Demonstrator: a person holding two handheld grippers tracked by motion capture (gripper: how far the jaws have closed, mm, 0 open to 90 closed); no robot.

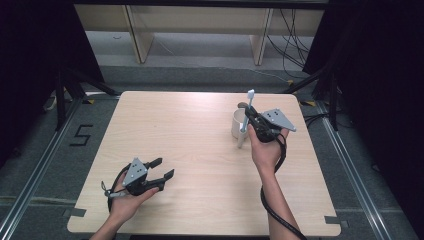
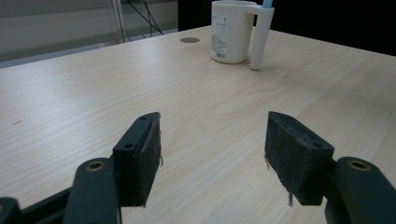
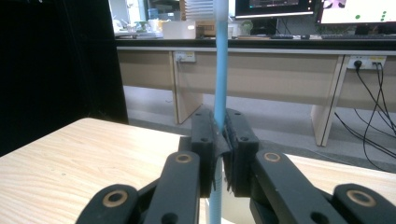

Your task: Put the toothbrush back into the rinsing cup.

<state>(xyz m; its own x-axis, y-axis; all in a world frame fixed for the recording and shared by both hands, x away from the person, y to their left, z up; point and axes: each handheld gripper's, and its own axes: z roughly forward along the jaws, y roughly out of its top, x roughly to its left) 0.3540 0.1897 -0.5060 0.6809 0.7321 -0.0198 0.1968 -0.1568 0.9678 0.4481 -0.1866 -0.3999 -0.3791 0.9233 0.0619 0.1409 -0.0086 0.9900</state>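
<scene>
right gripper (image 1: 251,119): it is clamping a light blue toothbrush (image 3: 220,70) between its closed jaws, roughly mid-handle, and holding it near upright beside the white cup (image 1: 238,122).
toothbrush position: in the high view the toothbrush (image 1: 246,118) is standing steeply, head up, lower end reaching down just outside the cup's near wall, close to the table (image 1: 190,165); whether it is touching the wood cannot be told.
cup: it is sitting on the far right part of the table, upright, with a white handle-like side piece (image 2: 260,37) running down to the tabletop; in the left gripper view a blue tip is showing at its top.
left gripper (image 1: 161,171): it is resting near the table's front left, well apart from the cup, its jaws spread wide with nothing between them (image 2: 212,156).
step in hand: judging from the pose, the brush is being lifted from or lowered at the cup.
doing it well: keeping the brush vertical and the grip firm so the handle is not twisting; moving straight along the brush's own line so the end is not catching the rim.
risk: a sideways pull is likely tipping the light cup; the free gripper could be steadying it.
</scene>
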